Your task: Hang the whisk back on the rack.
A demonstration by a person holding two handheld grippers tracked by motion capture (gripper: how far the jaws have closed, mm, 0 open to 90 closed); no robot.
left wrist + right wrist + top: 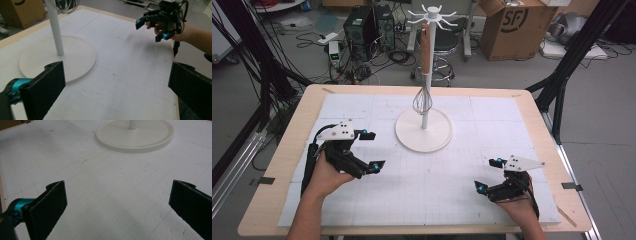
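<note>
- High view: your whisk [423, 101] already hangs from a hook of the white rack [424, 131], handle up along the pole, wire head just above the round base, at about 12 o'clock on the mat [437, 175]. I'd judge the hanging done. Your left gripper [370, 150] sits at 9 o'clock of the base, jaws spread wide and empty; your right gripper [488, 175] rests at 5 o'clock, well apart, also spread and empty.
- Left gripper view: both black jaws stand wide with nothing between them; the rack's base and pole lie at 11 o'clock, and your other hand with its gripper [151, 29] at 1 o'clock.
- Right gripper view: jaws wide, bare mat between them, the rack's base at 12 o'clock. What's left looks like nothing more than resting both hands clear.
</note>
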